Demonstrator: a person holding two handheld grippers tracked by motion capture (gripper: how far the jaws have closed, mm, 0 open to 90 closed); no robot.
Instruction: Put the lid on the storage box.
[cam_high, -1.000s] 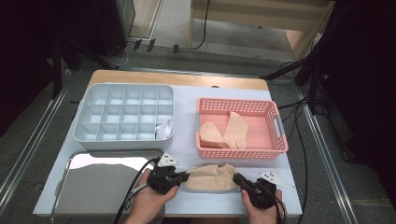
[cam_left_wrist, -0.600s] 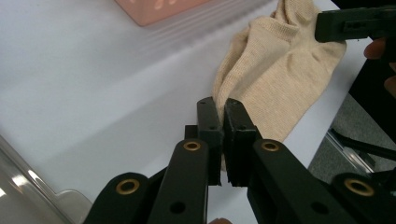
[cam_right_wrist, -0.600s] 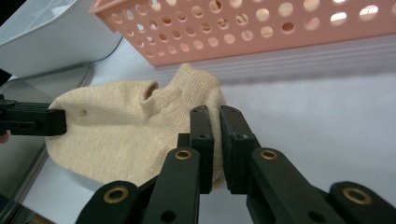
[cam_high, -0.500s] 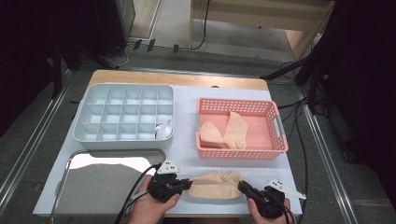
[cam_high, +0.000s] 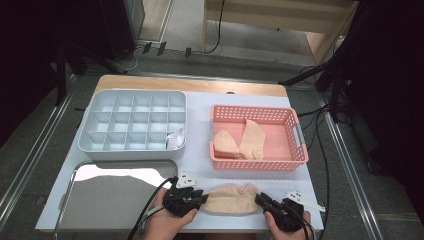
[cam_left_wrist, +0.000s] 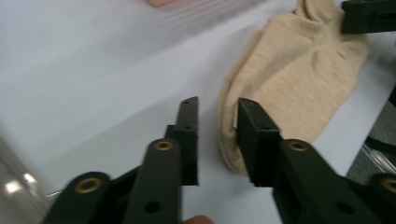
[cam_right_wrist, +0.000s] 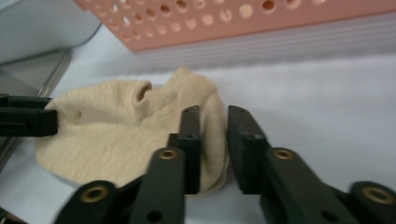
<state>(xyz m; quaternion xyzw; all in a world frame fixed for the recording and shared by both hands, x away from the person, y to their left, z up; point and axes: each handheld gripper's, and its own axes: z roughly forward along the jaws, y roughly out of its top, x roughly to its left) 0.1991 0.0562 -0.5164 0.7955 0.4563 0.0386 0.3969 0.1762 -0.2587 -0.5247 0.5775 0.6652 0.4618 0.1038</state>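
1. I have the beige sock (cam_high: 231, 198) lying flat on the white surface (cam_high: 200, 162), at the near edge, just in front of the pink basket (cam_high: 257, 161) and to the right of the steel tray (cam_high: 115, 200).
2. My left gripper (cam_high: 202, 198) sits at the sock's left end. In the left gripper view (cam_left_wrist: 215, 135) the jaws stand slightly apart with the sock's folded edge at the gap; the right jaw overlaps the cloth, but I cannot tell that anything is pinched.
3. My right gripper (cam_high: 259, 199) is at the opposite end. In the right gripper view (cam_right_wrist: 214, 140) the jaws leave a narrow gap, and the sock's rounded edge lies under and between them; whether the cloth is caught I cannot tell.
4. I judge the two grippers are set at opposite ends so the sock can be stretched or folded evenly, each end controlled separately.
5. The sock's long axis runs left to right, parallel to the near edge of the surface. Its opening shows in the right gripper view, up toward the basket side.
6. Two more socks (cam_high: 239, 142) lie in the basket, and the grey divided box (cam_high: 132, 125) holds one white item (cam_high: 175, 139) in a front compartment, which I take as where a folded sock goes.
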